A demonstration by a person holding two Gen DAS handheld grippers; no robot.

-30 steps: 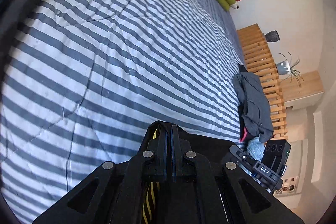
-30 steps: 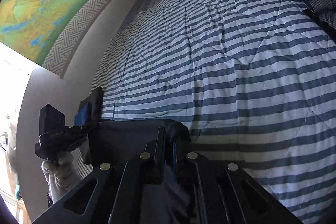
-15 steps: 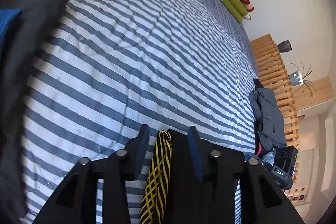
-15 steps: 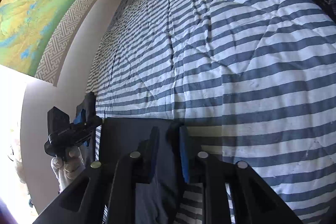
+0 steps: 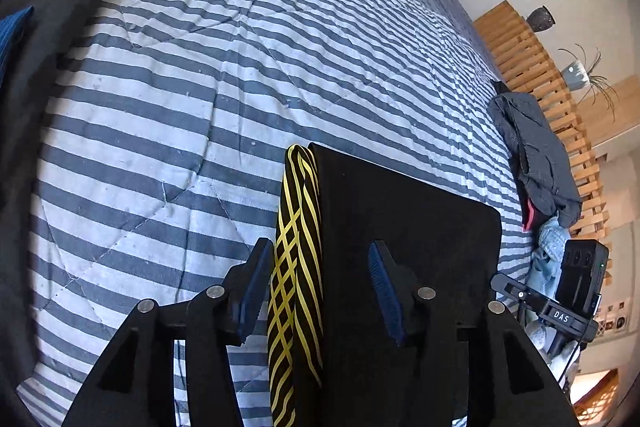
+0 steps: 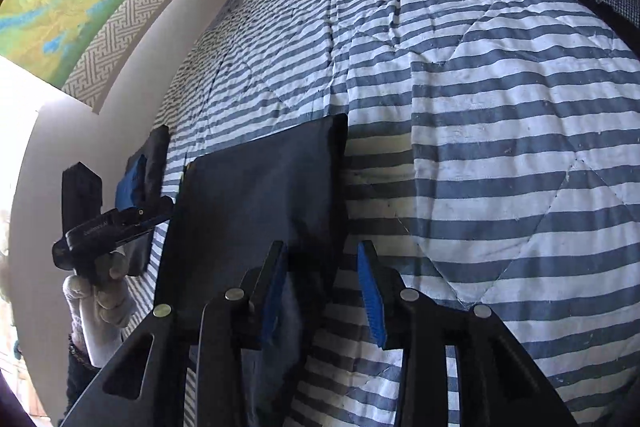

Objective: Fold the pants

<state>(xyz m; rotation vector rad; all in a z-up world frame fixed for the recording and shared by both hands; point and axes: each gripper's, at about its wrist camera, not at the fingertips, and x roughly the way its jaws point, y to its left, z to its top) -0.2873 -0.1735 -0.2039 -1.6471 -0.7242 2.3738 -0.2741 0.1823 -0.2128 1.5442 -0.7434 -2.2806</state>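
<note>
The folded dark pants lie flat on the striped bed, their near edge running between and ahead of both grippers. The left gripper has its 2 fingers spread apart around the pants' yellow-striped side seam, not pinching it. The right gripper has its fingers parted too, straddling the pants' near right corner. Far ahead of the left fingers to the right, a heap of clothes sits at the bed's edge.
</note>
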